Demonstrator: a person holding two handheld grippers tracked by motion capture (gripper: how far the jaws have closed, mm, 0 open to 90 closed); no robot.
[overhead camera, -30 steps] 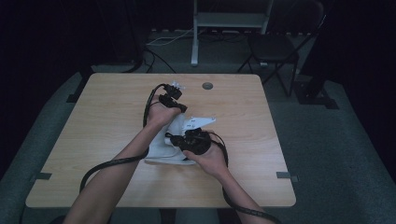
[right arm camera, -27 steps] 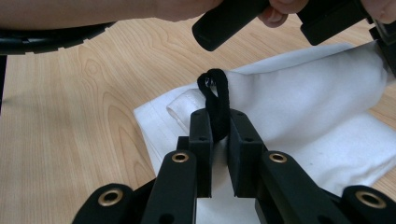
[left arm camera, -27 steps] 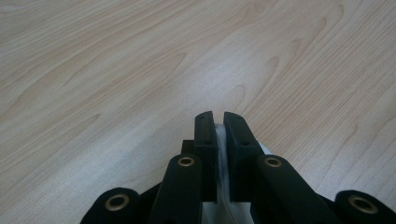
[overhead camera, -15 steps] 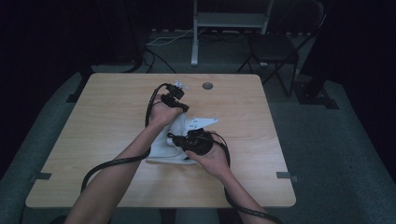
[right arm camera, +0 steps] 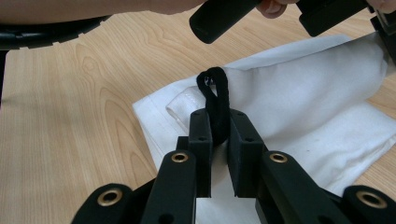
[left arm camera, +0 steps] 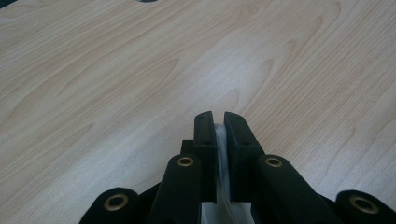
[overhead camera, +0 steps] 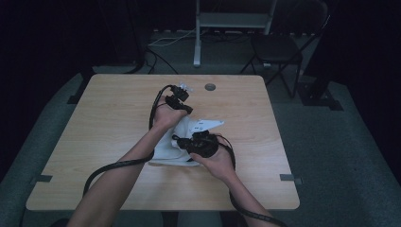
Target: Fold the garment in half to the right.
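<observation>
Nearest, the right gripper (right arm camera: pixel 218 140) is clamped on a black loop (right arm camera: pixel 215 100) of the white cloth (overhead camera: pixel 166 147) mid-table. Beyond, the left gripper (left arm camera: pixel 219 133) pinches its edge: probably light and floppy, so edges and loop look the best holds.

Dim high view, brighter gripper views

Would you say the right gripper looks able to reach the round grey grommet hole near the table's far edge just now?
Probably not freely: the right gripper is shut on a black loop of the white cloth, and the left gripper grips that cloth between it and the grommet hole.
</observation>
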